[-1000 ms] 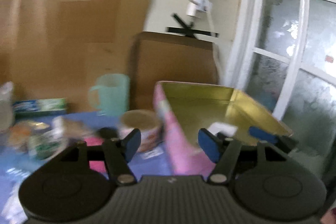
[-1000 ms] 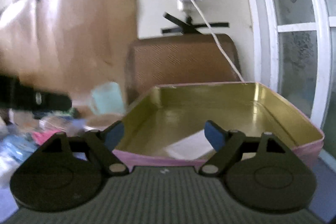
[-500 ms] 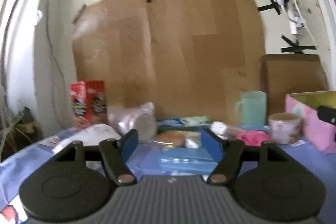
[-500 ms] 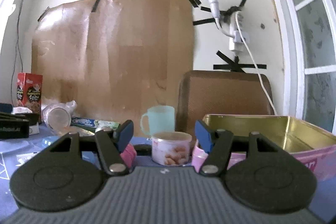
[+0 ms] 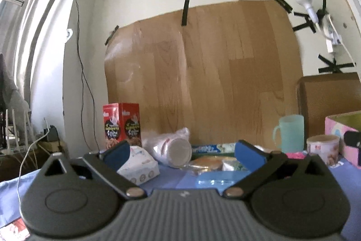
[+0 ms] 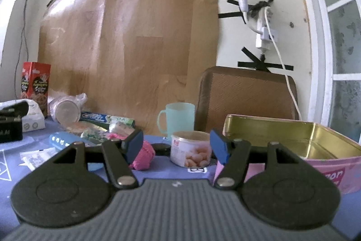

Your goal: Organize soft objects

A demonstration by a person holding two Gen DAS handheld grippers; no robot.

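While spread wide and empty: left gripper, right gripper.
Facing the table; pink yarn beside can; open tin at right.

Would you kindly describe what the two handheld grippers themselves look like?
Both the left gripper and right gripper look alike: a grey ribbed body, two round black discs, black linkage bars with silver rivets, and blue pads on the fingertips. No cables or sleeves show.
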